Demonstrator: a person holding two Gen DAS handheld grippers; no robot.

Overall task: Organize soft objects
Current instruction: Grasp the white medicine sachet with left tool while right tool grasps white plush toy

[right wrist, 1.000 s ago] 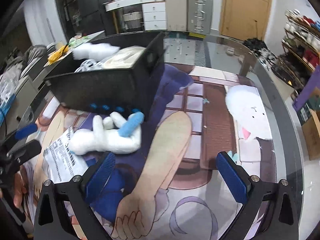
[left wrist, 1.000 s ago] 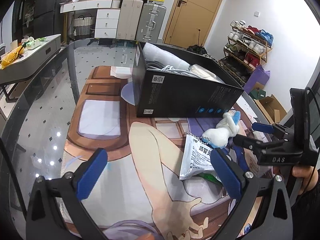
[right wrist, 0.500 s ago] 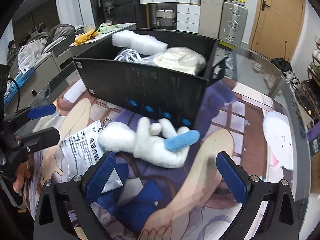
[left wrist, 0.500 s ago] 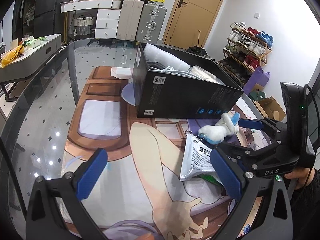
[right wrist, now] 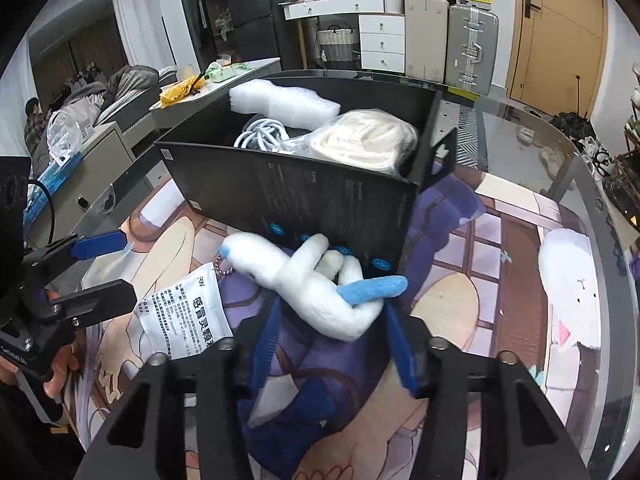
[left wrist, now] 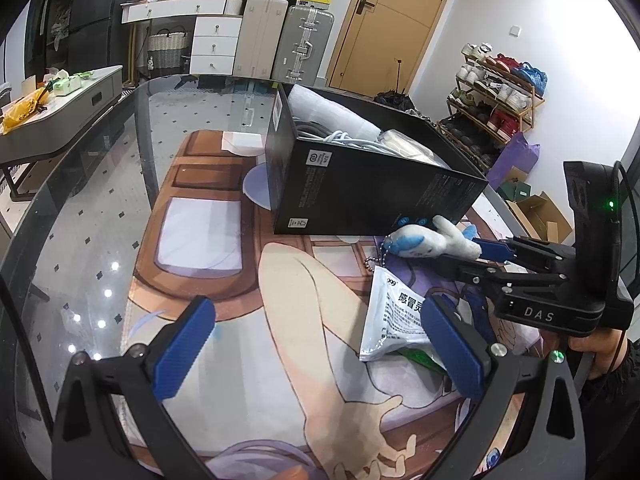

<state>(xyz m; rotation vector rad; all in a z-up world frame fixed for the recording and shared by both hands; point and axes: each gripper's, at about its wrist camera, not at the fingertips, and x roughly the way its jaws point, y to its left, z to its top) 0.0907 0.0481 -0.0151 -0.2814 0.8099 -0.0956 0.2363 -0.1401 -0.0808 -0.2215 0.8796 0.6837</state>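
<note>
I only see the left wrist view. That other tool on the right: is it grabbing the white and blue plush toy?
Observer: The right gripper has its jaws closing, with the plush toy body between the pads.
Operator: What's inside the black box?
Observer: The black box holds bubble wrap, a coiled white cable and a bagged cream knit.
Operator: Anything past the box's right end?
Observer: A white cartoon creature printed on the mat.

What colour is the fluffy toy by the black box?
The plush toy is white with blue tips, clearest in the right wrist view.
</note>
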